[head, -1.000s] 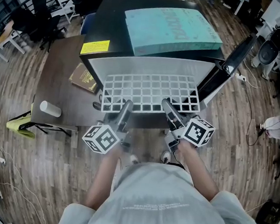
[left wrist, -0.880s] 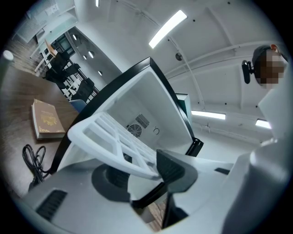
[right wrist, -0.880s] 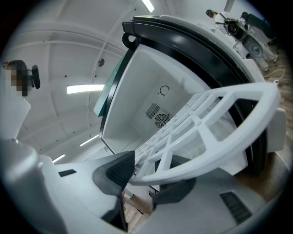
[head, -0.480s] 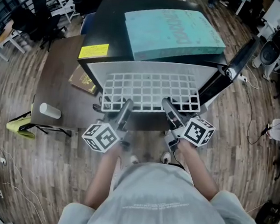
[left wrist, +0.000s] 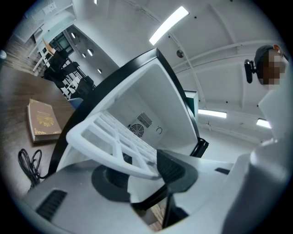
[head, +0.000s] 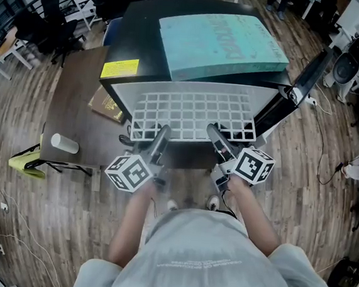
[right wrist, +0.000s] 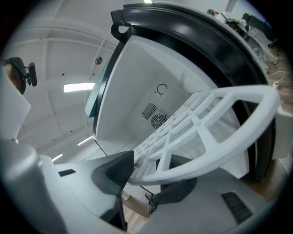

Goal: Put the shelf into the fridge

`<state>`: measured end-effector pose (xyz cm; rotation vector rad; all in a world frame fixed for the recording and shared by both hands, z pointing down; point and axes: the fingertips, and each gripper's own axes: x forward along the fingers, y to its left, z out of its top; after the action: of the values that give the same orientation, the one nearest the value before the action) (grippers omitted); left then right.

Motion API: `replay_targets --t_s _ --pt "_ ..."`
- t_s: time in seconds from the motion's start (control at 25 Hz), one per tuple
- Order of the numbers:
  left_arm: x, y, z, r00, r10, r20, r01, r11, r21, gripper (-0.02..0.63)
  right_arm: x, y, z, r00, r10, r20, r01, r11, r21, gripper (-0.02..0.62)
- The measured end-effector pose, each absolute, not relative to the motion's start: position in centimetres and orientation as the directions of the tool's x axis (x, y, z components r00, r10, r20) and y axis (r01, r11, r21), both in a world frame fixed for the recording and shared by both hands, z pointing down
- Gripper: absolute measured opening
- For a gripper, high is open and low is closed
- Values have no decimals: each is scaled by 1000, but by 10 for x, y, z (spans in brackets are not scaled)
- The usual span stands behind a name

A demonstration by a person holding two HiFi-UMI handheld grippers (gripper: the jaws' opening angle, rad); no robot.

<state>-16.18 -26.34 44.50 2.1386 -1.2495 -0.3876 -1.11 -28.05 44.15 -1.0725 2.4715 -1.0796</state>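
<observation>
A white grid shelf (head: 192, 112) lies level in the mouth of the black fridge (head: 139, 41), its far part inside the white interior. My left gripper (head: 161, 135) is shut on the shelf's front rim near its left end. My right gripper (head: 213, 133) holds the same rim near its right end. In the left gripper view the shelf (left wrist: 110, 137) runs between the pads of the left gripper (left wrist: 142, 171) toward the fridge's back wall (left wrist: 151, 105). In the right gripper view the right gripper (right wrist: 149, 178) has its jaws opening, with the shelf rim (right wrist: 206, 132) between the pads and touching them.
A teal box (head: 221, 39) lies on top of the fridge. The fridge door (head: 299, 82) stands open at the right. Left of the fridge, a brown table (head: 77, 86) carries a book (head: 108, 101), a white cup (head: 65, 141) and a black cable (head: 124, 137).
The shelf has slid a little deeper into the fridge, and both grippers have moved forward with it.
</observation>
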Motion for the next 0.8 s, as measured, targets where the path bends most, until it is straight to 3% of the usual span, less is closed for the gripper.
replay_targets --t_s 0.8 --pt "-169 -230 453 448 -892 62 -706 -310 637 150 3 -250 448 -706 -703 87 -558 477 -679 155"
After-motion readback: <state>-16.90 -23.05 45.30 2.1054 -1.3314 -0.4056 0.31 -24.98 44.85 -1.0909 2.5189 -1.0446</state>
